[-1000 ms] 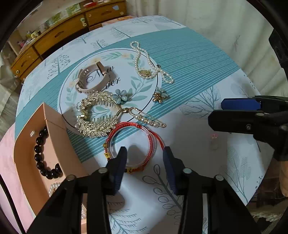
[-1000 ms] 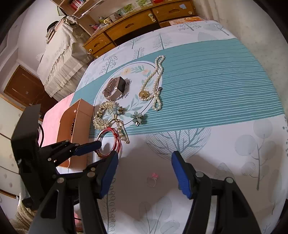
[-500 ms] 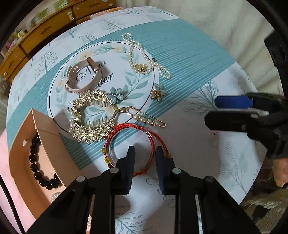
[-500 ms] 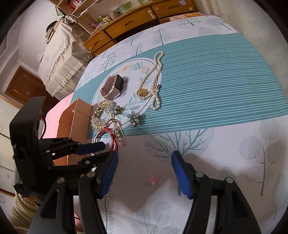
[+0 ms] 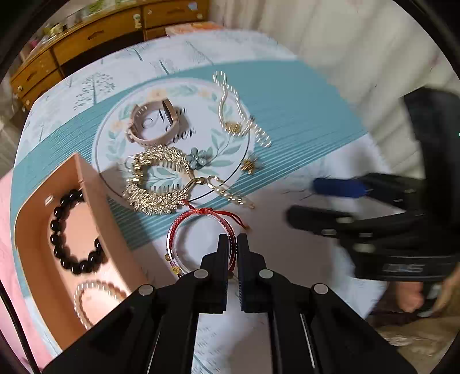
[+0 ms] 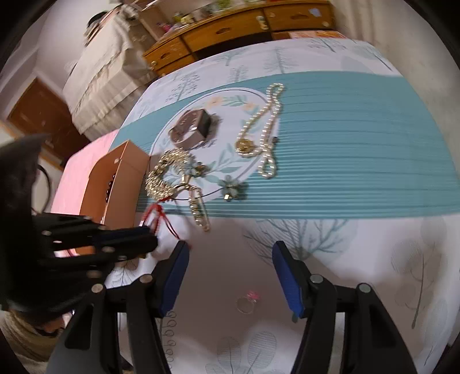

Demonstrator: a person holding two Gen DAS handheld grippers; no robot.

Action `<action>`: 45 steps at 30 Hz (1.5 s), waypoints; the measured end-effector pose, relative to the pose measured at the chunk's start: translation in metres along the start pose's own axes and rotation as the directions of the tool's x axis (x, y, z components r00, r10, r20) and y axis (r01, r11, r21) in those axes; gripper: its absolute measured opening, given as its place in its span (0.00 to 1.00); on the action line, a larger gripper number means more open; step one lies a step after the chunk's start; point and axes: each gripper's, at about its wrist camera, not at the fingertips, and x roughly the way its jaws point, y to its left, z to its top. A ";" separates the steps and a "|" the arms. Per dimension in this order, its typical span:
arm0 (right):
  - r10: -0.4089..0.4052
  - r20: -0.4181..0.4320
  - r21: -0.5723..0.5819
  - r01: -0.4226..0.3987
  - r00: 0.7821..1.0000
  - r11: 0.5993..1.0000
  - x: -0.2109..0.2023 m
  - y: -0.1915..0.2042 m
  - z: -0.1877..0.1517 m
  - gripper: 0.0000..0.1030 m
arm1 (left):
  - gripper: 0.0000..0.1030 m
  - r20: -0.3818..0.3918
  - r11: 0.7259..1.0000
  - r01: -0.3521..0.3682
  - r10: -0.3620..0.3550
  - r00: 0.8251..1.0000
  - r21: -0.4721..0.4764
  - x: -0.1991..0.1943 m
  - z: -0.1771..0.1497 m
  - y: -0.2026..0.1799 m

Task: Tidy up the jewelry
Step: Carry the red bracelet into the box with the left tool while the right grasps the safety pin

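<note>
My left gripper (image 5: 233,240) is shut on the red string bracelet (image 5: 184,230), lifting it off the cloth; it shows in the right wrist view (image 6: 156,214) too. An open tan box (image 5: 86,184) at the left holds a black bead bracelet (image 5: 72,233) and a pearl bracelet (image 5: 95,290). A gold hair comb (image 5: 155,178), pearl pin (image 5: 230,192), flower earrings (image 5: 198,158), pink watch (image 5: 155,123) and pearl necklace (image 5: 233,115) lie on the table. My right gripper (image 6: 230,264) is open above a small ring (image 6: 247,302).
The round table has a teal and white cloth (image 6: 345,149). A wooden dresser (image 6: 244,26) stands behind it. A pink surface (image 6: 74,169) lies left of the box. The table edge is close on the right in the left wrist view.
My left gripper closed on the red bracelet and lifted it, pulling it nearer the box. The right gripper stayed open, drifting slightly.
</note>
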 end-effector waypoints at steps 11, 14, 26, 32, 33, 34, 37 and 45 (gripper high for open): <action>-0.088 -0.013 -0.196 0.084 0.996 0.977 0.032 0.037 0.014 0.42 | 0.03 0.142 0.994 0.092 -0.082 0.986 -0.062 -0.059 -0.043 -0.004; -0.141 0.005 -0.245 0.138 0.990 0.960 0.039 0.046 0.017 0.42 | 0.03 0.178 0.992 0.104 -0.089 0.980 -0.076 -0.071 -0.048 0.002; -0.259 0.019 -0.373 0.247 0.966 0.895 0.049 0.076 0.015 0.07 | 0.03 0.291 0.979 0.066 -0.007 0.957 -0.193 -0.111 -0.052 0.053; -0.096 -0.018 -0.237 0.088 0.995 0.967 0.023 0.069 0.028 0.07 | 0.03 0.322 0.965 0.059 0.027 0.946 -0.257 -0.119 -0.059 0.080; -0.052 -0.002 -0.221 0.051 0.999 0.974 0.010 0.072 0.032 0.07 | 0.03 0.324 0.962 0.057 0.034 0.946 -0.266 -0.119 -0.061 0.084; -0.023 0.012 -0.214 0.025 1.000 0.977 0.002 0.077 0.035 0.07 | 0.03 0.325 0.960 0.050 0.045 0.945 -0.277 -0.119 -0.063 0.088; 0.075 0.050 -0.210 -0.063 0.996 0.976 -0.026 0.095 0.042 0.07 | 0.03 0.325 0.948 0.048 0.061 0.944 -0.316 -0.118 -0.069 0.103; 0.232 0.042 -0.277 -0.212 0.972 0.937 -0.048 0.161 0.051 0.07 | 0.03 0.280 0.934 0.031 0.076 0.957 -0.357 -0.094 -0.084 0.121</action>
